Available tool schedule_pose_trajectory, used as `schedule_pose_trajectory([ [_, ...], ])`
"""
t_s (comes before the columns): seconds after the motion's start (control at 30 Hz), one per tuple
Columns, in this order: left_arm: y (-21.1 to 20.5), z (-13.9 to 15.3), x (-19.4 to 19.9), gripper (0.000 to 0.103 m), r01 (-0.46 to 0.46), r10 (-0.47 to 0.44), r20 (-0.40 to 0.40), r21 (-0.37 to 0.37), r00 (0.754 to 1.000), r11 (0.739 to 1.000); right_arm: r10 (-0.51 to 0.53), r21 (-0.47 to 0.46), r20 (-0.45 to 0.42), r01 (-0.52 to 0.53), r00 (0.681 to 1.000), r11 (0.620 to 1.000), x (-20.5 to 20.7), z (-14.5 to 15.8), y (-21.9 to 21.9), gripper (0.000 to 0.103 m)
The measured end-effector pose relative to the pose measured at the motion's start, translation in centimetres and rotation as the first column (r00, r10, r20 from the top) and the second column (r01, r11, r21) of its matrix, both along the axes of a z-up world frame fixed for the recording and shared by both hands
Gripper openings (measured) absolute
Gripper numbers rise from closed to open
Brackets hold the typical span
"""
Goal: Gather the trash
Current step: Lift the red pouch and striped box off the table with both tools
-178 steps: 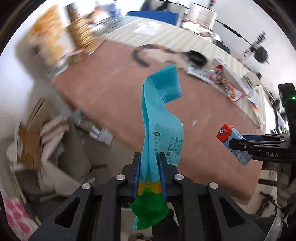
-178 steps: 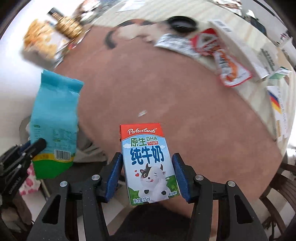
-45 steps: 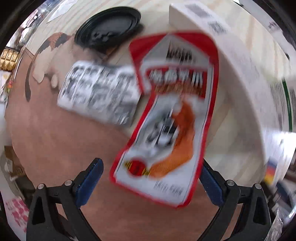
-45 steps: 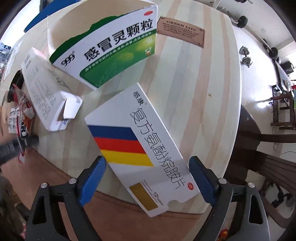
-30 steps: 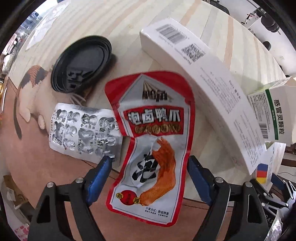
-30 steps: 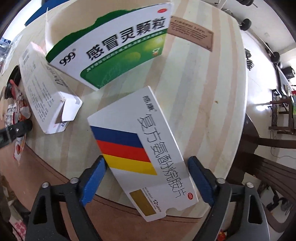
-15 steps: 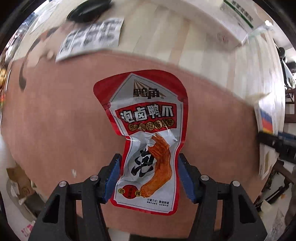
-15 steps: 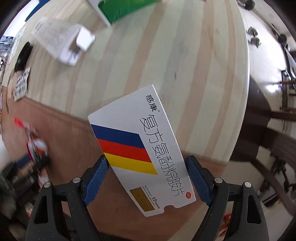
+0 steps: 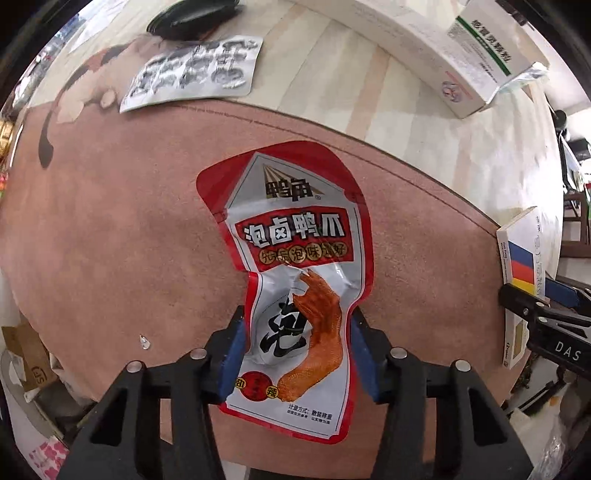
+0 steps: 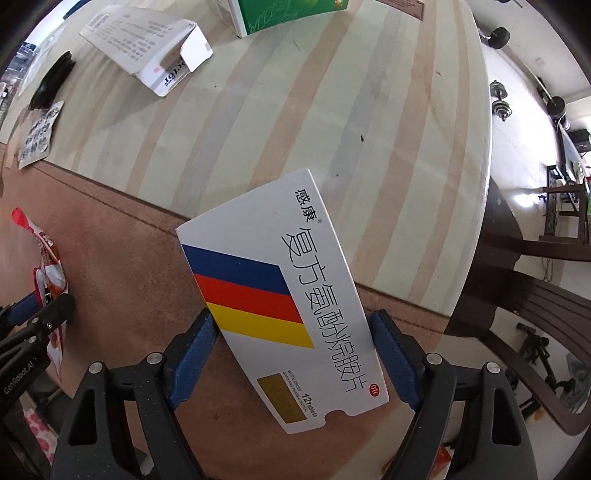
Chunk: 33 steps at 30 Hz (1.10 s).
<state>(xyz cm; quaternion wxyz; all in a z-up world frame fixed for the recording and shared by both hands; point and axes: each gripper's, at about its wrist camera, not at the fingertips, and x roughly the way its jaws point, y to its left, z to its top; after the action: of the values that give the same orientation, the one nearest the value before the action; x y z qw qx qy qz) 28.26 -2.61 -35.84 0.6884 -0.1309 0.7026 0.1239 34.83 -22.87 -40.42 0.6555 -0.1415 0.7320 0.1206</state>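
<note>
- The table [image 9: 424, 122] carries the remaining litter toward its far edge: a long white carton [image 9: 417, 48], a green-printed box [image 10: 288, 11], a foil blister sheet [image 9: 192, 72] and a black lid [image 9: 192, 14]. A brown mat [image 9: 110, 240] covers the near side.
- The medicine box [image 10: 288, 295], white with blue, red and yellow stripes, is held above the near edge of the table. It looks like light, stiff card that would dent under a hard squeeze, and its long edges are the sensible place to grip.
- The right gripper [image 10: 291, 354] has its fingers clamped on those long edges near the box's lower end. The box juts forward at a slant, and the gripper looks down on the table.
- The snack pouch [image 9: 299, 288], red and silver, is held over the mat near the near edge. It seems thin, crinkly, limp and slick, so it should be pinched well in from the rim.
- The left gripper [image 9: 295, 354] has its fingers pressed against both sides of the pouch's narrowed lower half. It is angled down at the table, and the pouch fans out ahead.
</note>
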Motion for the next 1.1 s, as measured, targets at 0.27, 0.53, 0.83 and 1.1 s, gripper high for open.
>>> schedule_pose_trajectory([
  [0.27,-0.1,5.4,-1.7,0.048,0.010,-0.010,0.069,-0.002,0.998,1.000,-0.002,0.066,0.026,0.000,1.000,0.998,-0.4,2.4,-0.1,0.084],
  [0.53,0.8,13.2,-5.1,0.048,-0.057,0.053,0.191,0.016,0.980,0.998,0.012,0.145,0.072,-0.022,0.997,0.989,-1.1,6.2,1.9,0.084],
  [0.83,4.3,17.2,-12.8,0.048,-0.210,0.189,0.331,0.028,0.925,0.977,0.124,0.228,0.136,-0.153,0.983,0.962,-5.4,11.8,8.7,0.084],
  [1.1,9.8,15.8,-24.3,0.048,-0.393,0.360,0.396,0.002,0.845,0.920,0.266,0.285,0.138,-0.295,0.954,0.912,-14.4,13.9,15.8,0.083],
])
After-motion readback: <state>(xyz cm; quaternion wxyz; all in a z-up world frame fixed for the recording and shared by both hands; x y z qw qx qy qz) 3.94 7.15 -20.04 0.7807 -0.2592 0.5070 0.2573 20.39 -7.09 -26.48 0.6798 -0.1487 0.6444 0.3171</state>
